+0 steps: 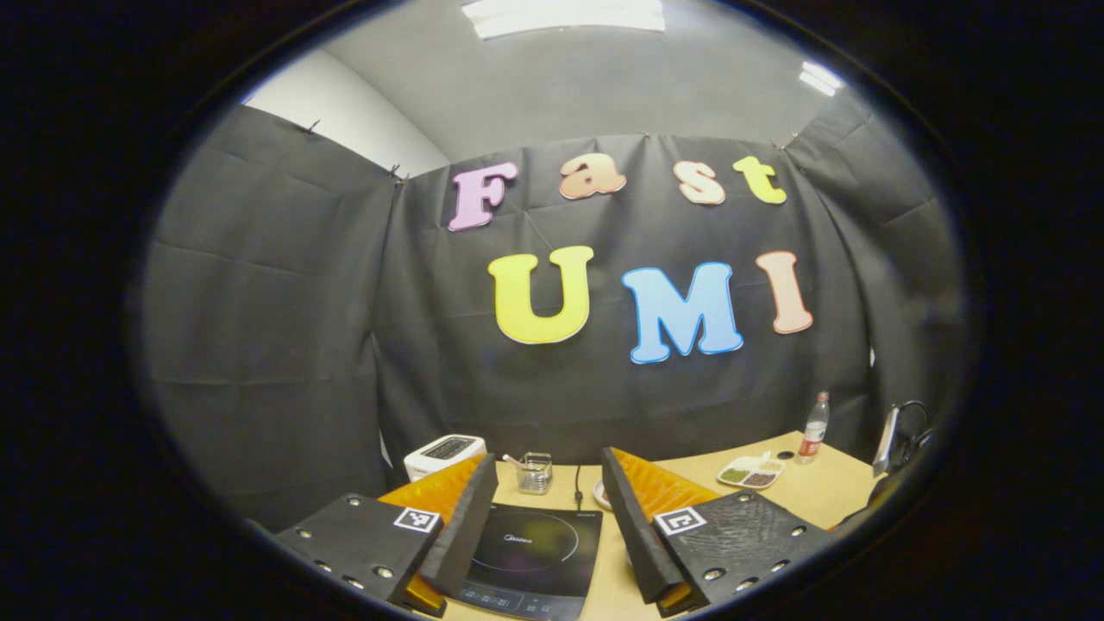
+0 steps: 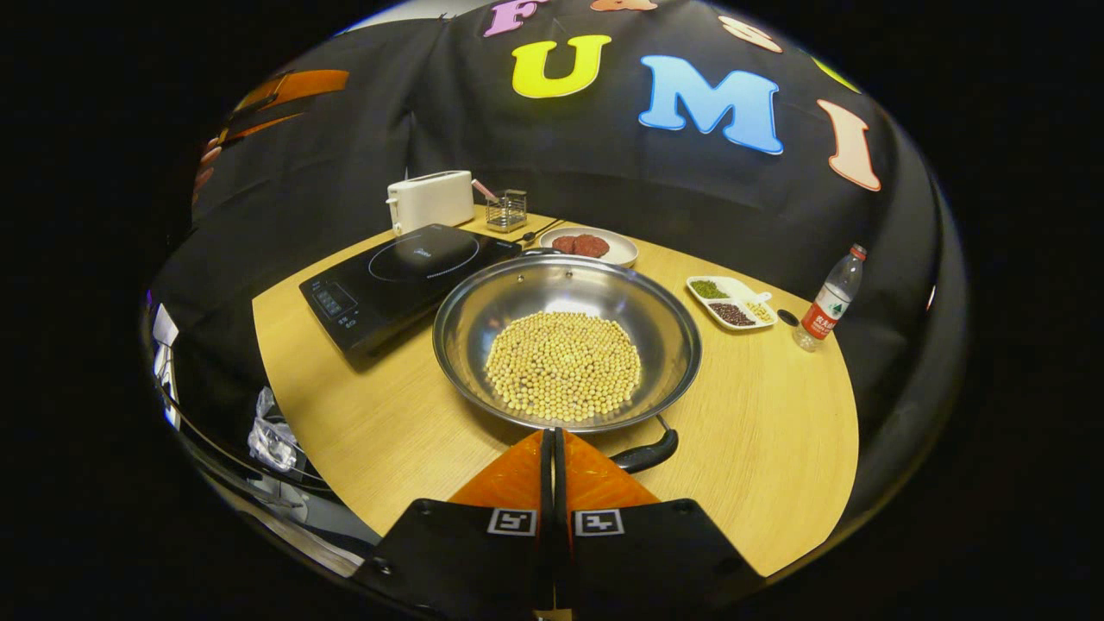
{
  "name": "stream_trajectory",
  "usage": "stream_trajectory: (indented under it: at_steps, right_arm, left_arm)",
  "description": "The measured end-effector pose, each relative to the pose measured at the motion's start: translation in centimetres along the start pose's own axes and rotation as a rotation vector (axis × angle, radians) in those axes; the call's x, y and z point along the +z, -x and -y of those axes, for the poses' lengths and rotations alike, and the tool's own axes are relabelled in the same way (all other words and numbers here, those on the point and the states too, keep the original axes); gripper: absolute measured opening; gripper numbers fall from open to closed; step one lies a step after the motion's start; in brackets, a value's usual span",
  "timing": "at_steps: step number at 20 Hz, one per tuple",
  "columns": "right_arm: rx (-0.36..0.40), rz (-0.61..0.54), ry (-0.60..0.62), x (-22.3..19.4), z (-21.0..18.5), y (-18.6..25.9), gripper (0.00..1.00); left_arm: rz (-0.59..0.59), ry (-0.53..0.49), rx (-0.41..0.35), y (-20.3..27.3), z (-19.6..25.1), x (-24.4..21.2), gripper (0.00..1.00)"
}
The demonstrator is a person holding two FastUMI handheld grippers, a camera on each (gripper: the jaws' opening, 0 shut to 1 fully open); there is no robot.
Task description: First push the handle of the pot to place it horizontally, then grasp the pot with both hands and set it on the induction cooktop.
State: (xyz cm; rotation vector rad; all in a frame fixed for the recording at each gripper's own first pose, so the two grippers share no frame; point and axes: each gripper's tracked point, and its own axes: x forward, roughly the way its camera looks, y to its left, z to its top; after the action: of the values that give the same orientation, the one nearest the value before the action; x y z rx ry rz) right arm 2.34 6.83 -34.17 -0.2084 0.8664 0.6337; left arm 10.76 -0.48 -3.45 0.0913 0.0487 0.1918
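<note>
in the right gripper view we see our right gripper (image 2: pixel 553 448) with its two fingers pressed together and nothing between them, their tips just at the near rim of the steel pot (image 2: pixel 483 319). the pot sits on the round wooden table (image 2: pixel 776 448), just beside the induction cooktop (image 2: pixel 405 276) and not on it. a heap of soybeans (image 2: pixel 563 366) covers the bottom of the pot. the pot's black handle (image 2: pixel 647 452) sticks out at the near rim, just to the side of our fingertips; we cannot tell whether they touch it.

behind the cooktop stand a white toaster (image 2: pixel 429 200) and a small wire holder (image 2: pixel 506 210). a plate with something red (image 2: pixel 590 246) lies past the pot, a divided dish of beans (image 2: pixel 731 302) lies to the side, and a water bottle (image 2: pixel 830 300) stands near it.

in the left gripper view our left gripper (image 1: pixel 547 496) is held up above the table with its fingers spread wide, empty; the cooktop (image 1: pixel 530 552) lies below, between them.
</note>
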Motion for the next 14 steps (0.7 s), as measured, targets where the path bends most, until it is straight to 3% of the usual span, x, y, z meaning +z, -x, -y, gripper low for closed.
stream_trajectory:
  at_steps: [6,8,14]
  right_arm:
    - [0.033,-0.111,-0.016,-2.0,0.6,-2.1,0.00]
    - [0.055,-0.116,-0.067,-1.9,0.5,-2.2,0.05]
    - [-0.009,-0.113,-0.108,-1.8,3.8,-2.7,0.02]
  left_arm:
    - [-0.014,-0.016,0.043,0.1,-0.1,-0.5,0.72]
    - [-0.019,-0.022,0.054,0.1,-0.2,-0.6,0.72]
    - [-0.026,-0.037,0.066,0.1,0.3,-0.8,0.71]
